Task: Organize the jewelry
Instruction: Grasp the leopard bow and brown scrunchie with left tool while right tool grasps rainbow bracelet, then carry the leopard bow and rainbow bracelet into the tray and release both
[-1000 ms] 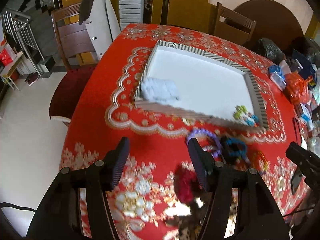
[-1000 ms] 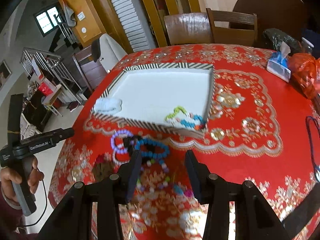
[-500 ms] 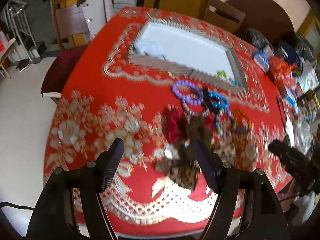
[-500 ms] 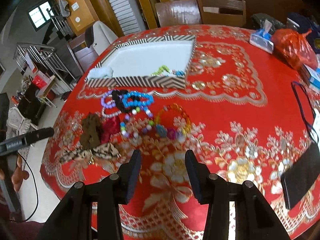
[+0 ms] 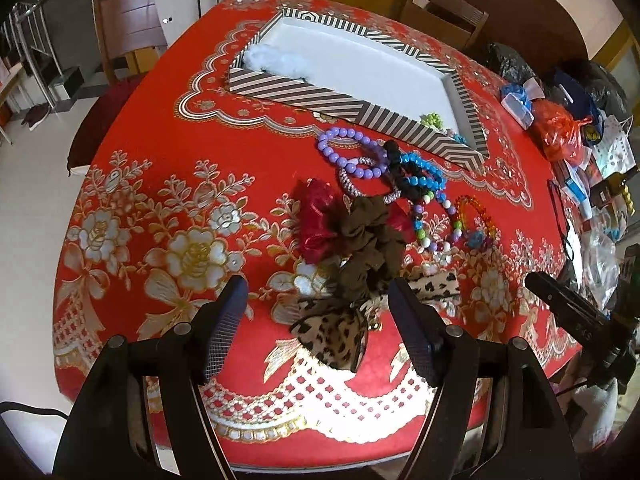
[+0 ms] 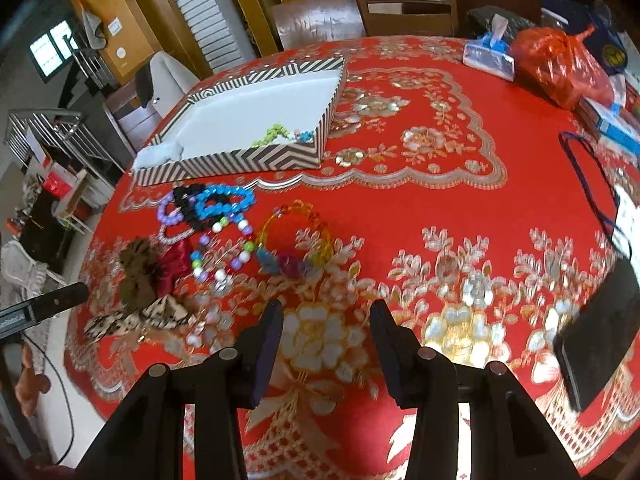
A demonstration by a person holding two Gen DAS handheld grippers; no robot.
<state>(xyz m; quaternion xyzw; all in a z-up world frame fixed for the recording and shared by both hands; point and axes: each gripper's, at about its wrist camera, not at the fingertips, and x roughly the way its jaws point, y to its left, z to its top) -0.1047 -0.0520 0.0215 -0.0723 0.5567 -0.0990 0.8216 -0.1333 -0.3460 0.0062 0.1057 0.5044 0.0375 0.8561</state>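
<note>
A striped tray (image 5: pixel 344 100) (image 6: pixel 240 162) with a white floor holds green and blue beads (image 6: pixel 280 134) and a pale fluffy piece (image 5: pixel 272 60). In front of it lie a purple bead bracelet (image 5: pixel 352 152), a blue bead bracelet (image 6: pixel 224 200), an amber bracelet (image 6: pixel 296 232), and red (image 5: pixel 318 220), brown (image 5: pixel 370 244) and leopard (image 5: pixel 332 332) scrunchies. My left gripper (image 5: pixel 320 308) is open and empty above the leopard scrunchie. My right gripper (image 6: pixel 326 328) is open and empty, near the table's front edge.
A red flowered cloth (image 6: pixel 440 240) covers the table. An orange bag (image 6: pixel 560 64), a tissue pack (image 6: pixel 488 56) and a black phone (image 6: pixel 596 332) lie at the right. Chairs (image 6: pixel 404 8) stand behind the table.
Both grippers have pulled back from the tray toward the table's front edge. The jewelry pile now lies farther ahead of them. Both stay open and empty.
</note>
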